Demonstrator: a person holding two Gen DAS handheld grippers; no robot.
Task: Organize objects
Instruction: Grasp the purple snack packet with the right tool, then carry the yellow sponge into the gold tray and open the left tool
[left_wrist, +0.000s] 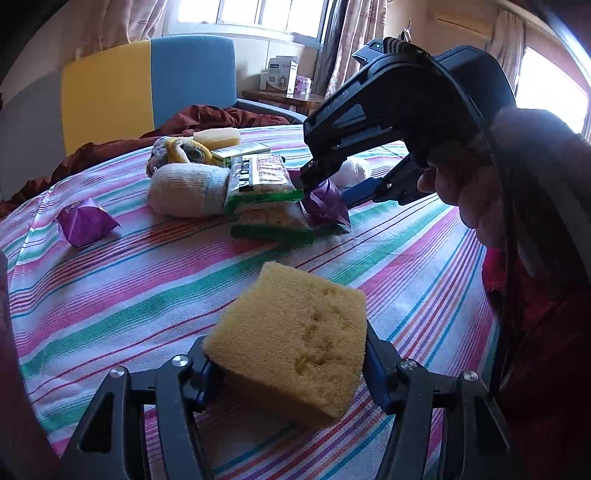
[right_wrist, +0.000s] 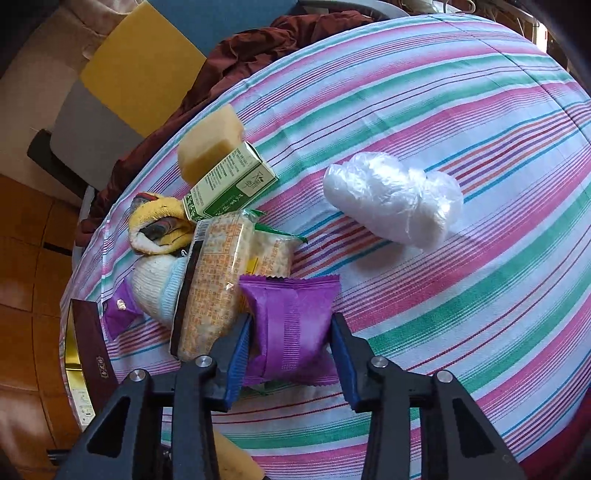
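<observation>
My left gripper (left_wrist: 288, 373) is shut on a yellow sponge (left_wrist: 291, 339) and holds it just above the striped tablecloth (left_wrist: 110, 295). My right gripper (right_wrist: 291, 343) is closed around a purple snack packet (right_wrist: 291, 325), seen from the left wrist view (left_wrist: 327, 201) beside the cracker packs (left_wrist: 262, 184). The pile holds cracker packs (right_wrist: 218, 280), a white sock roll (right_wrist: 159, 284), a yellow sock (right_wrist: 159, 225), a green carton (right_wrist: 232, 184) and a second sponge (right_wrist: 210, 144). A second purple packet (left_wrist: 83, 221) lies apart on the left.
A clear plastic bag bundle (right_wrist: 391, 199) lies to the right of the pile. A dark box (right_wrist: 90, 347) sits at the table's left edge. A maroon cloth (left_wrist: 221, 116) and a yellow-blue chair (left_wrist: 147, 85) stand behind the table.
</observation>
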